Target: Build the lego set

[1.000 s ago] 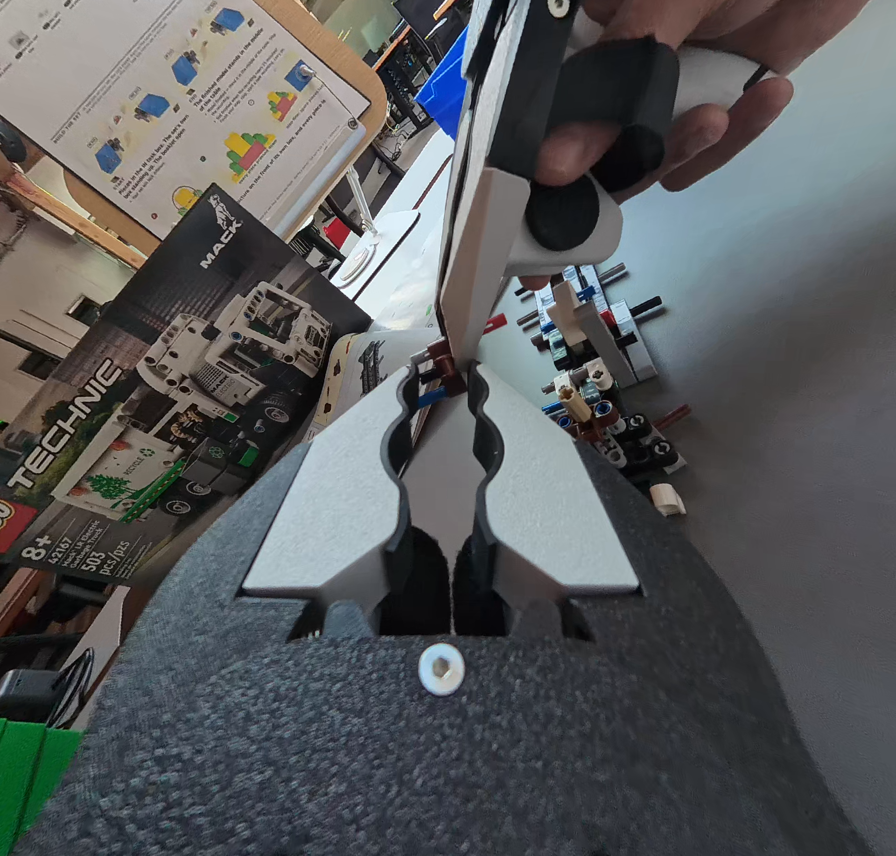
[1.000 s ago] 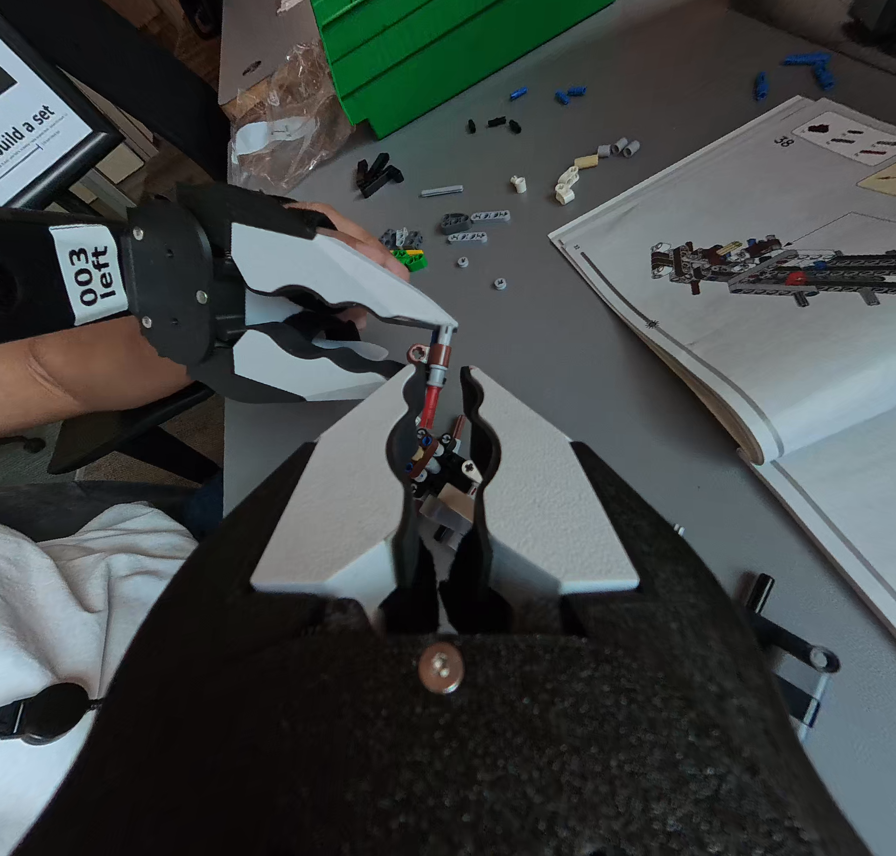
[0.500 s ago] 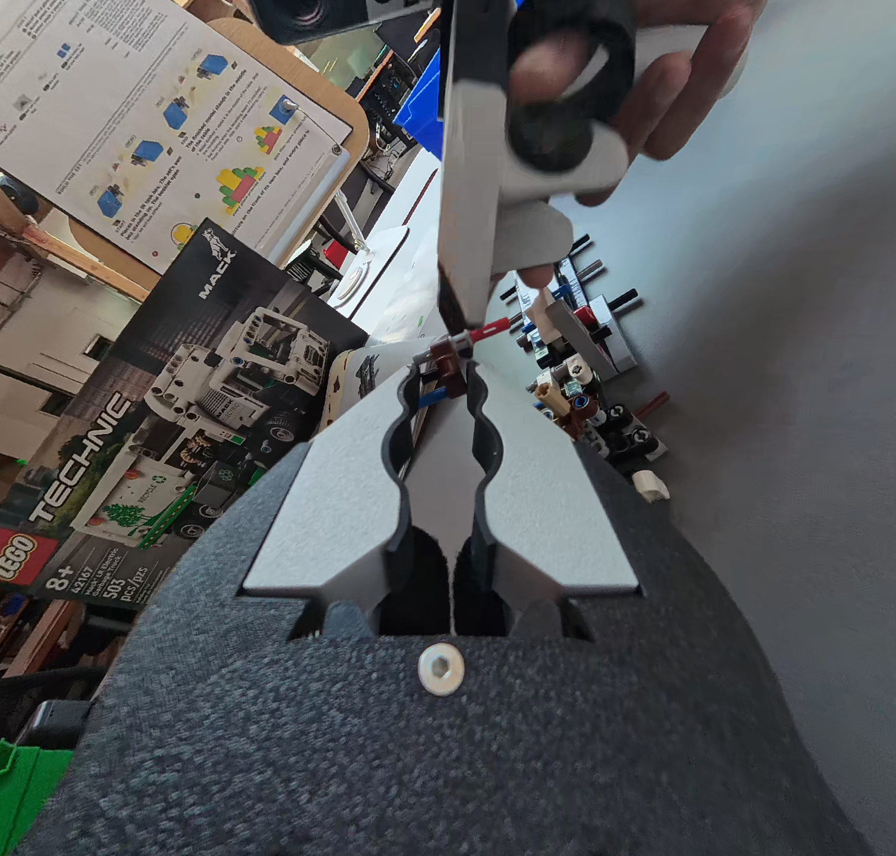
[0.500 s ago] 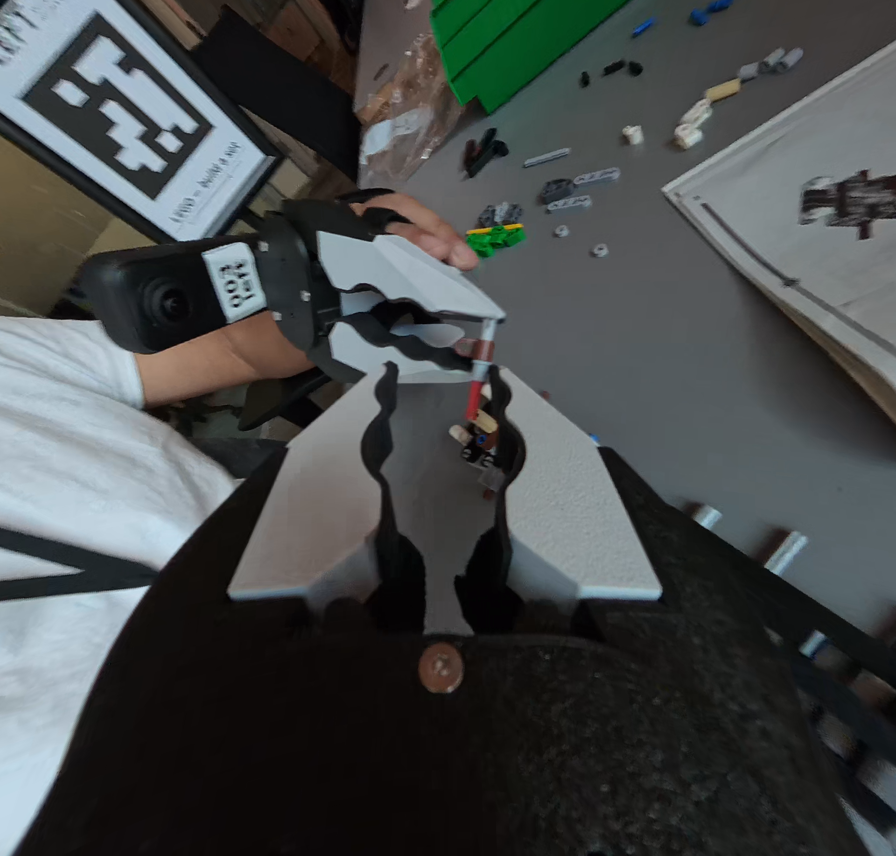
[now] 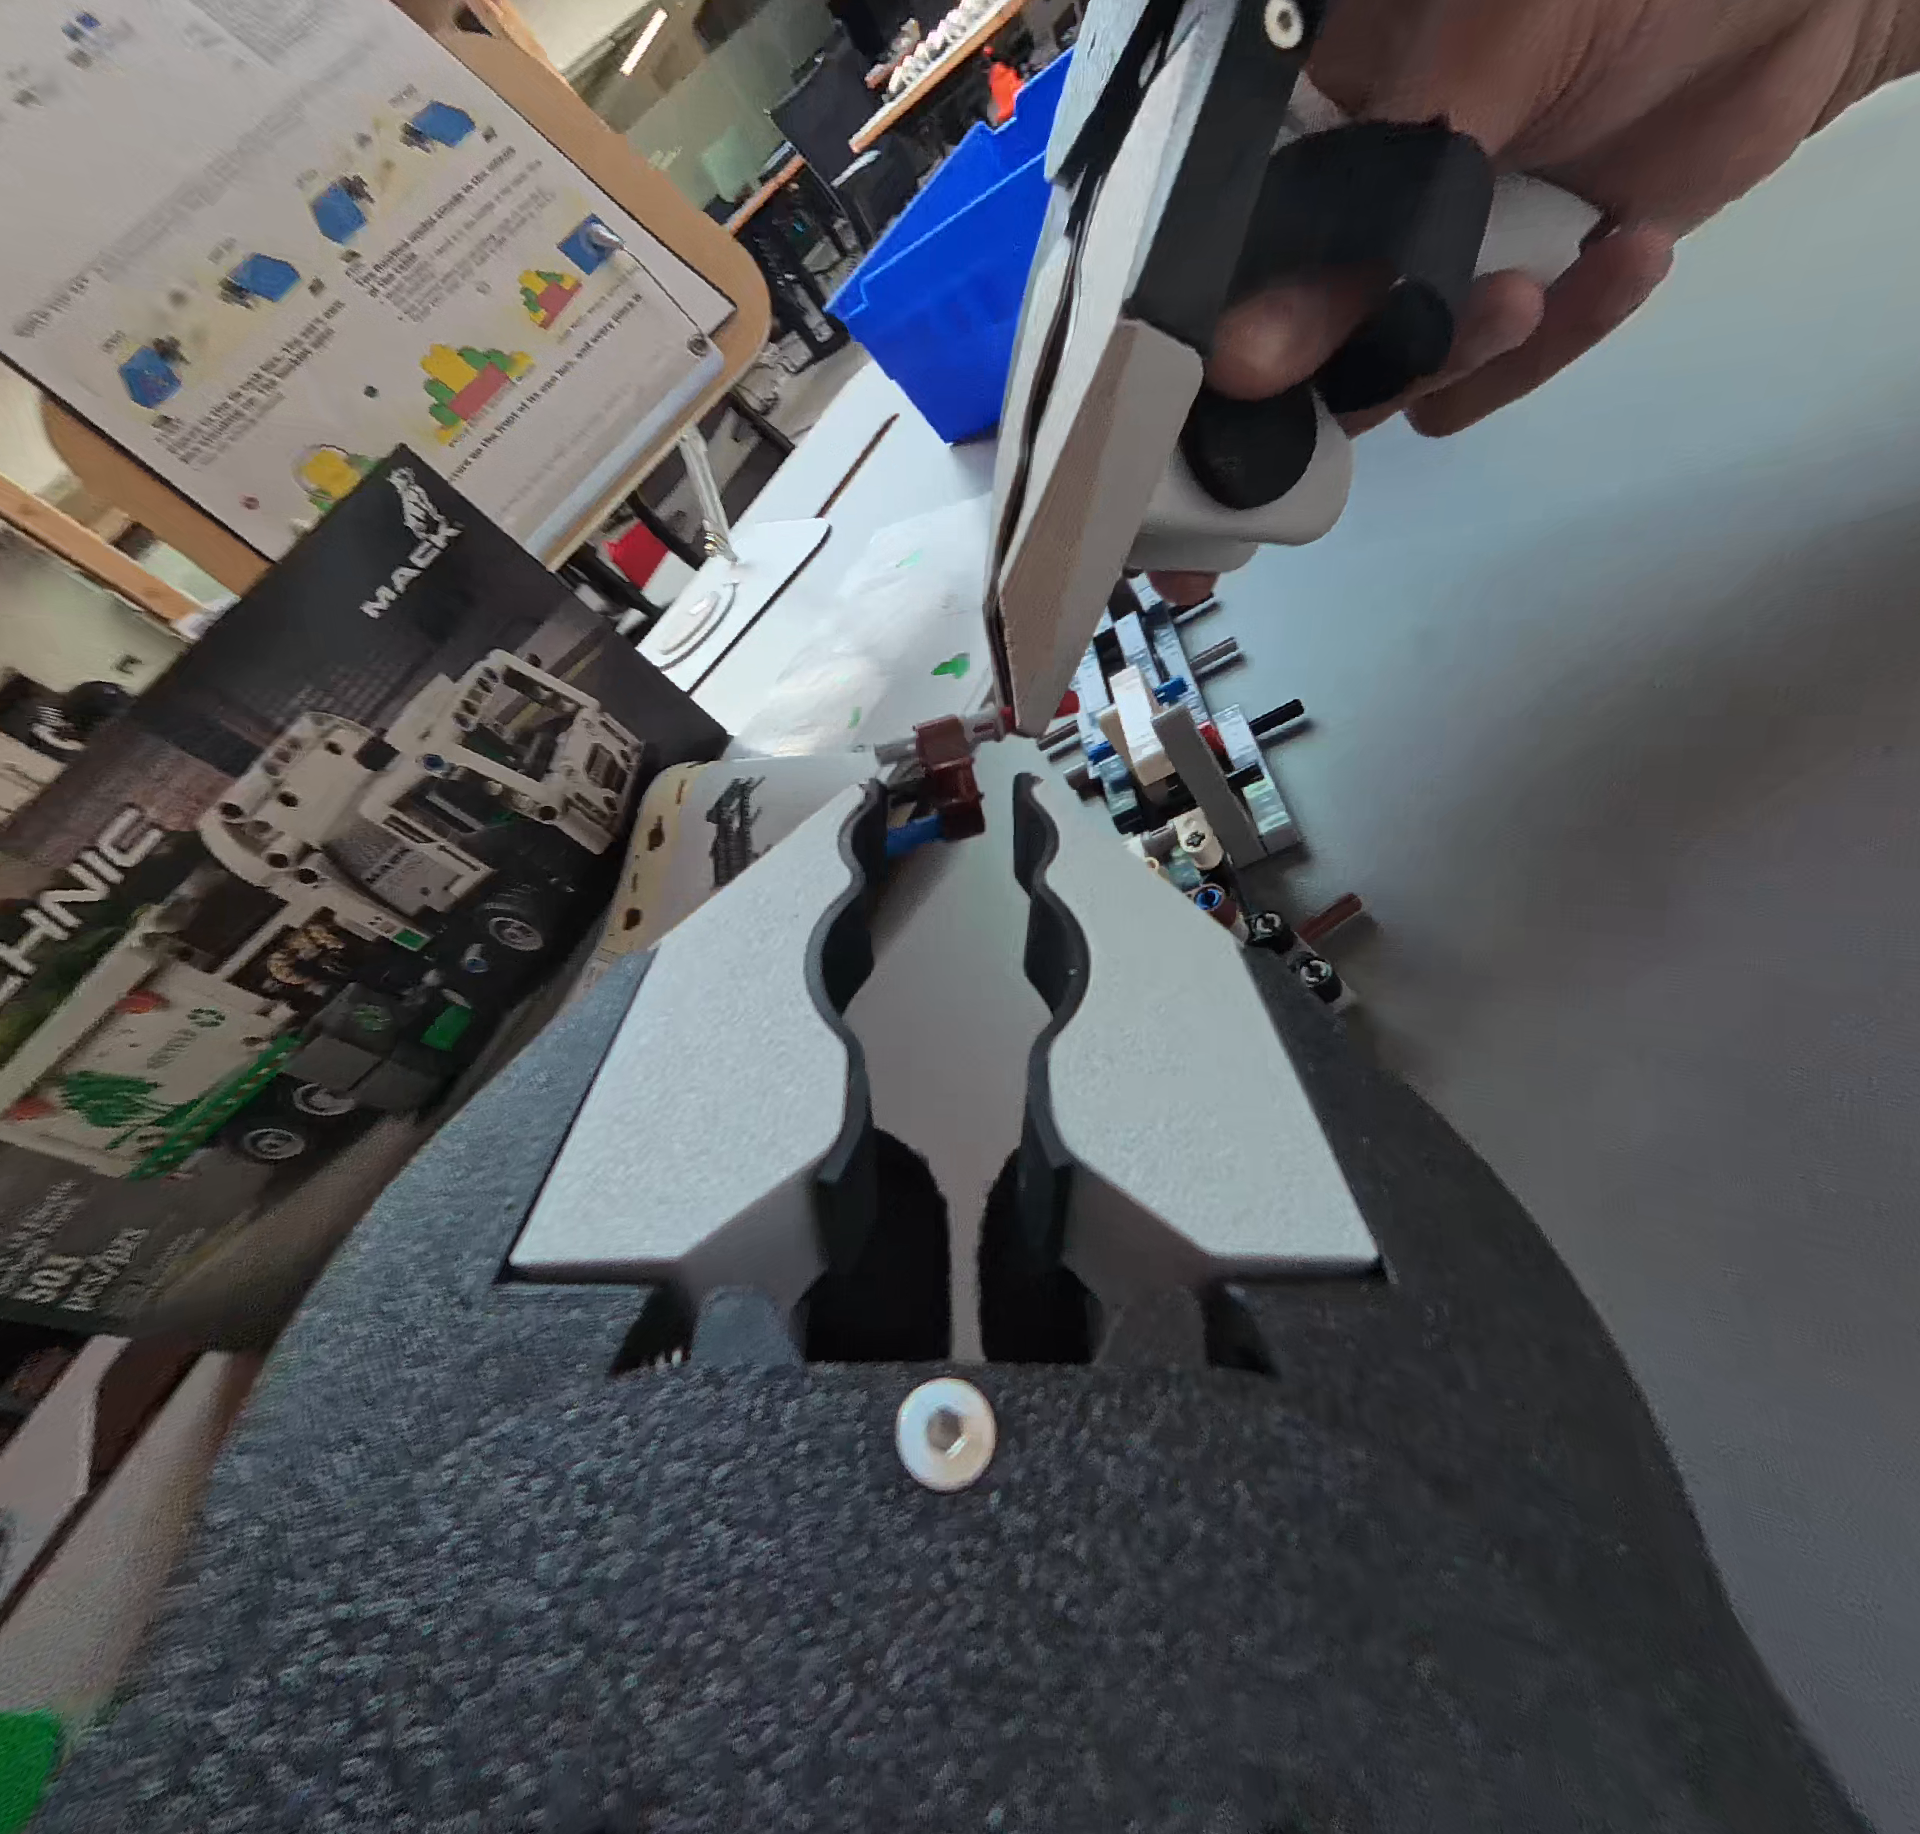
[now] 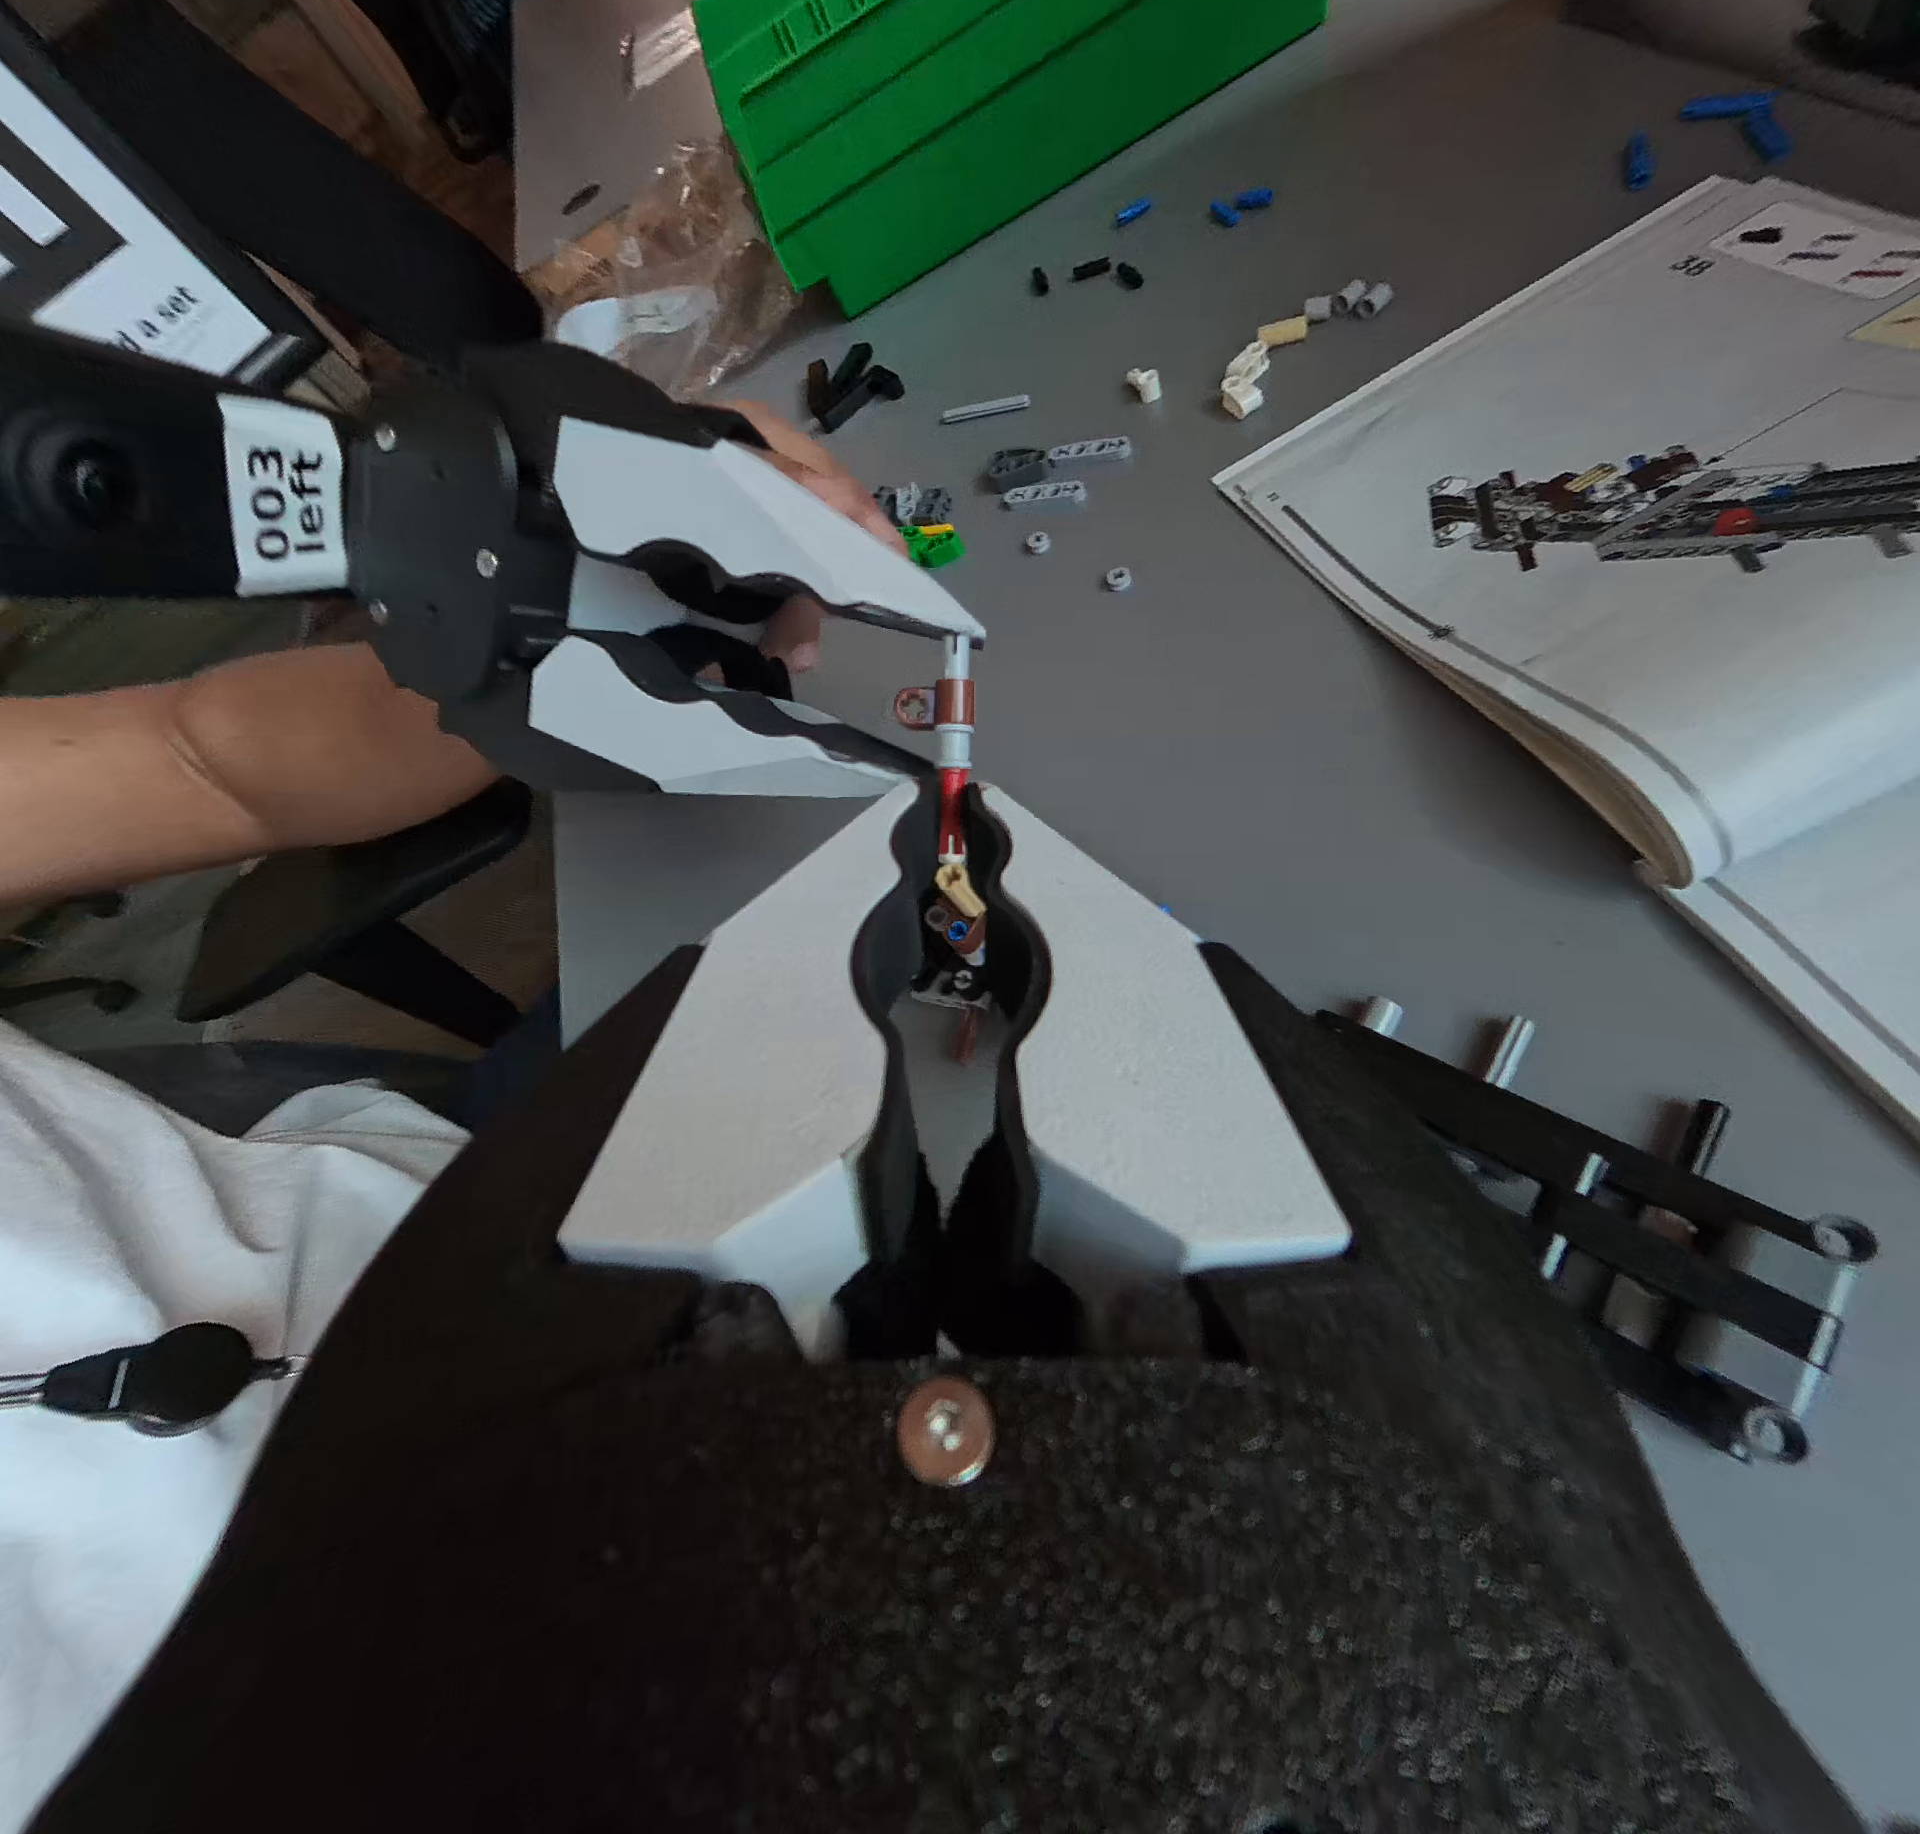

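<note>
My left gripper (image 5: pixel 948 797) is shut on a short grey axle carrying a brown connector (image 5: pixel 948 771), held above the grey table. In the right wrist view the left gripper (image 6: pixel 951 704) clamps that axle end to end, with the brown connector (image 6: pixel 954 706) in the middle. My right gripper (image 6: pixel 945 797) is shut on a red axle (image 6: pixel 951 813) that joins the grey axle's lower end. Its tip (image 5: pixel 1013 719) meets the piece from above in the left wrist view. The partly built chassis (image 5: pixel 1174 776) lies on the table behind.
An open instruction booklet (image 6: pixel 1610 558) lies at the right. A green bin (image 6: pixel 987 70), a plastic bag (image 6: pixel 665 267) and scattered loose pieces (image 6: pixel 1060 465) are farther back. The set's box (image 5: pixel 312 849), a blue bin (image 5: pixel 945 278) and an instruction board (image 5: pixel 312 205) stand beyond the left gripper.
My right gripper was open wide half a second ago and has now closed on the red axle. The left gripper kept its hold on the grey axle.
</note>
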Demonstrator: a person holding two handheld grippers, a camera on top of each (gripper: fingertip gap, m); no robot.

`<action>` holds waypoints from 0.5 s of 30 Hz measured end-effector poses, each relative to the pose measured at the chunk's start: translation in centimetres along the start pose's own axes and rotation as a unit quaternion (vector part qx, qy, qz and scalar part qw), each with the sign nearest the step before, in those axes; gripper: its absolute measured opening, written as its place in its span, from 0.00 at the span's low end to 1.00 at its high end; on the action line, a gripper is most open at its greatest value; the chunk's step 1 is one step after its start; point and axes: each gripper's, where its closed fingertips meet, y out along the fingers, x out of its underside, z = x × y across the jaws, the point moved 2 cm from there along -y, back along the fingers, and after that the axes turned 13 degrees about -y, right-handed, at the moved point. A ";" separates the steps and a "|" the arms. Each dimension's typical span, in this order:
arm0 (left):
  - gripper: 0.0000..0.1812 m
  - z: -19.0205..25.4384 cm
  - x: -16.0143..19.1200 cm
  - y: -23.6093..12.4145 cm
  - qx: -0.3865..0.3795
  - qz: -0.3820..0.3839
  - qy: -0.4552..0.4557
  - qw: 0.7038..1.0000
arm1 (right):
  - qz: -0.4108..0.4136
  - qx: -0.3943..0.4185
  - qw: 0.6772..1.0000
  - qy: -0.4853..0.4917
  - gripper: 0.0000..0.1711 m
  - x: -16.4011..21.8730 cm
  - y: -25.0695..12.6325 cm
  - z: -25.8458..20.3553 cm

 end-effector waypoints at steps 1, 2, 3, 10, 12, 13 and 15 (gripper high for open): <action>0.13 -0.1 -0.2 -0.1 0.020 -0.001 -0.018 1.000 | -0.005 0.017 1.000 -0.016 0.02 0.0 -0.3 0.1; 0.15 -0.1 -0.5 -0.3 0.047 0.004 -0.035 0.998 | -0.013 0.029 0.999 -0.036 0.02 0.0 -0.5 0.1; 0.16 0.0 -0.8 -0.5 0.083 0.002 -0.050 0.995 | -0.021 0.032 0.997 -0.063 0.02 0.0 -0.7 -0.1; 0.23 0.4 -1.3 -1.1 0.363 -0.077 -0.116 0.921 | -0.065 0.038 0.987 -0.142 0.02 0.3 -0.7 -1.7; 0.21 0.7 -0.8 -1.1 0.405 -0.101 -0.098 0.903 | -0.073 0.041 0.987 -0.138 0.02 0.4 -0.5 -1.6; 0.21 0.9 -0.4 -0.9 0.417 -0.112 -0.086 0.898 | -0.072 0.043 0.987 -0.134 0.02 0.3 -0.5 -1.5; 0.20 0.9 0.1 -0.2 0.419 -0.116 -0.063 0.898 | -0.072 0.038 0.989 -0.125 0.02 0.2 -0.4 -1.4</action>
